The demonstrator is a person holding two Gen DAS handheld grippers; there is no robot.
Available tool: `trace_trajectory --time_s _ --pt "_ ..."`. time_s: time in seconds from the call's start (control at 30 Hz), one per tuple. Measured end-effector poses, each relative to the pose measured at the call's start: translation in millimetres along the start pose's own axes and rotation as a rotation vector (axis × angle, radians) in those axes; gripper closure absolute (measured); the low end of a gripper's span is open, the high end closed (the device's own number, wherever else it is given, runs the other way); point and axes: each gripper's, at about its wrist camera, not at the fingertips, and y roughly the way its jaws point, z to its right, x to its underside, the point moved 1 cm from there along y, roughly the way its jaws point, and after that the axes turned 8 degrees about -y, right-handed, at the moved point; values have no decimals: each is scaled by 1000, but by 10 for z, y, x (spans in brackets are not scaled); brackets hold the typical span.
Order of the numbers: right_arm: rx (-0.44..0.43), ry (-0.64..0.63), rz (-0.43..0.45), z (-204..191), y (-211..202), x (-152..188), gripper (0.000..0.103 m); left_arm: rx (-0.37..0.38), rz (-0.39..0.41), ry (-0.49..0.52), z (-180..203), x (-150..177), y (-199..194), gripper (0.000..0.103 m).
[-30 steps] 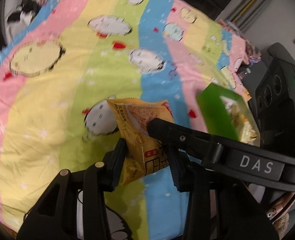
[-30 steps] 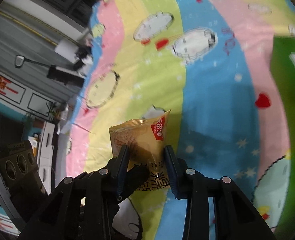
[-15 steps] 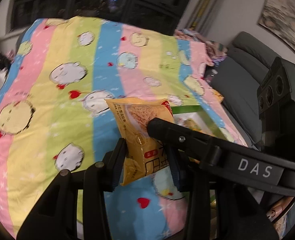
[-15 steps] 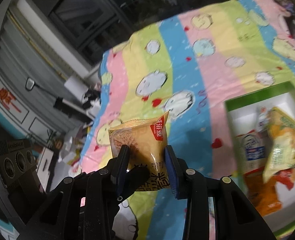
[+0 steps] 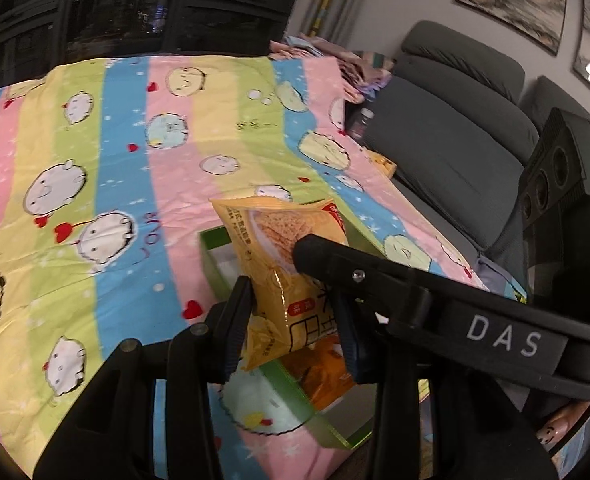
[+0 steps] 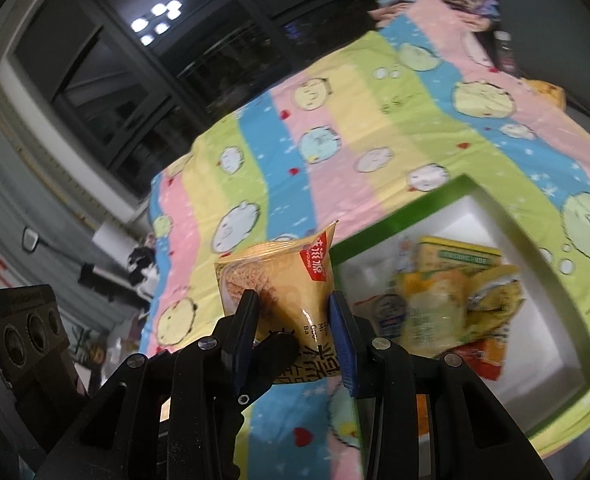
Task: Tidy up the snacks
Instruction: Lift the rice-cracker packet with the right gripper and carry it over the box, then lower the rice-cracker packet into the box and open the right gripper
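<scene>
Both grippers, left (image 5: pixel 291 316) and right (image 6: pixel 293 328), are rising together, pinching one crinkly yellow snack packet (image 6: pixel 283 276) above the green-rimmed white box (image 6: pixel 399 206); releasing should wait until it is hanging squarely over the opening.

White capitals "DAS" are showing on the black gripper arm (image 5: pixel 503 340) crossing in front of the left camera. "MI", "Guo" and "Ba" are reading in small Latin letters on the yellow snack packet (image 6: pixel 291 280) sitting between the right gripper's (image 6: pixel 295 312) pads, with large dark Chinese characters just below and white Chinese characters on its red corner tab, too blurred to read. The yellow packet (image 5: pixel 283 272) in the left gripper (image 5: pixel 291 320) is carrying Chinese print, illegible. The blue letters on the striped sheet (image 5: pixel 143 236) are not reading clearly.
</scene>
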Motion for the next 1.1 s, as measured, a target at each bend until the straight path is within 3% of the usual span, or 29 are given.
trace_trajectory --time_s 0.6,1.1 --pt "167 178 -81 830 60 71 64 70 -198 34 355 113 857 62" --pt "287 224 -176 1120 225 169 64 119 -342 -27 343 250 1256 62"
